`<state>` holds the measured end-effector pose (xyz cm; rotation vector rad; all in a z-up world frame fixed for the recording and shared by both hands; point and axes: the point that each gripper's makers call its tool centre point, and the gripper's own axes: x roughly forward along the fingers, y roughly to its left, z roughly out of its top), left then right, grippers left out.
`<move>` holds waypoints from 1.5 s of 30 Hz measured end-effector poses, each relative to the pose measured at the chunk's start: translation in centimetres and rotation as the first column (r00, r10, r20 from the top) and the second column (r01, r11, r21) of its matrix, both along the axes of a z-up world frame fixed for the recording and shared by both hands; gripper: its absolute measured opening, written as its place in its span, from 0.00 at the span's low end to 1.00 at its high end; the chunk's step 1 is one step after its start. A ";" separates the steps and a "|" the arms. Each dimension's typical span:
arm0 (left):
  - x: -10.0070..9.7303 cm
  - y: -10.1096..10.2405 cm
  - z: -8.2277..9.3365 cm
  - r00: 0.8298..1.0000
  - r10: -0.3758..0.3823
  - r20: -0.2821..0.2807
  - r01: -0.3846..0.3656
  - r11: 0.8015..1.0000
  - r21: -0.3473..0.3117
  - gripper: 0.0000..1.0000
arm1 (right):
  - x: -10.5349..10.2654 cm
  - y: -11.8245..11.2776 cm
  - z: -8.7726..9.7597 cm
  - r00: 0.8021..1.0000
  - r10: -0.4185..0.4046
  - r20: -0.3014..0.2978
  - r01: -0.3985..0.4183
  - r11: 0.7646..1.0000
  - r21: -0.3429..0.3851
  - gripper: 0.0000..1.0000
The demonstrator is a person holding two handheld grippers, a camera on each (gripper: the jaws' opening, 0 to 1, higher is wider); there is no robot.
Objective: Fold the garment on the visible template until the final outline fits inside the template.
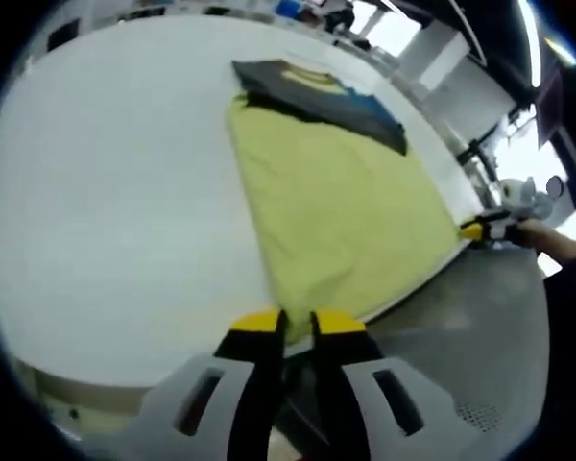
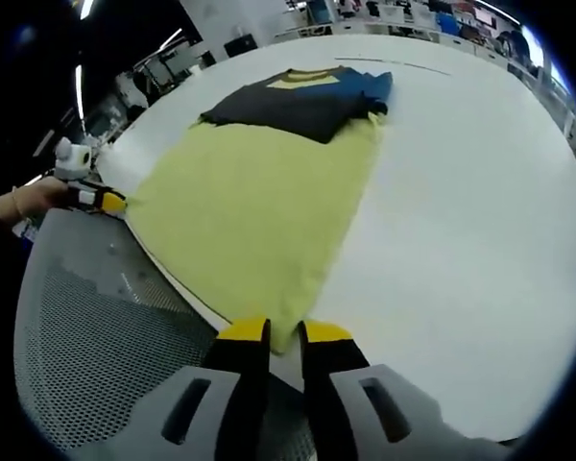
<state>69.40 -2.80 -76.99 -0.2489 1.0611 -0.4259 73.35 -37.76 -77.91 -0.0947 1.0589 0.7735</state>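
A yellow garment [image 1: 336,202] with a dark grey and blue upper part lies flat on the white table [image 1: 106,192], its hem at the near edge. My left gripper [image 1: 299,322] is shut on one hem corner at the table edge. My right gripper [image 2: 285,332] is shut on the other hem corner of the garment [image 2: 259,192]. Each gripper also appears in the other's view, the right gripper [image 1: 485,230] far right and the left gripper [image 2: 104,201] far left, both holding the hem taut. The dark top with its yellow collar lies farthest from me.
A grey mesh chair back [image 2: 86,336] stands just below the table edge between the two grippers, seen again as the chair back [image 1: 470,336]. The white table [image 2: 480,192] spreads wide beside the garment. Desks and ceiling lights fill the room behind.
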 end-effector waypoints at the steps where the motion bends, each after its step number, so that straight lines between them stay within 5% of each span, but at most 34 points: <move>1: 0.0 -0.1 -0.1 1.000 0.001 -0.001 -0.001 1.000 0.000 0.04 | 0.0 0.0 0.0 1.000 -0.004 0.000 0.004 1.000 0.000 0.12; 13: 0.1 -0.1 -0.2 1.000 0.022 -0.009 -0.022 1.000 0.004 0.00 | 0.2 -0.2 -0.2 1.000 -0.020 0.013 0.020 1.000 -0.003 0.04; 32: -1.1 -0.3 1.3 0.998 0.064 -0.007 -0.064 0.997 -0.036 0.00 | -0.7 -0.6 2.2 0.998 -0.018 0.064 0.017 1.000 0.022 0.04; 45: -2.1 -0.3 3.7 0.992 0.126 0.021 -0.123 0.986 -0.110 0.00 | -2.4 -0.9 4.1 0.996 -0.038 0.080 0.034 0.998 0.047 0.03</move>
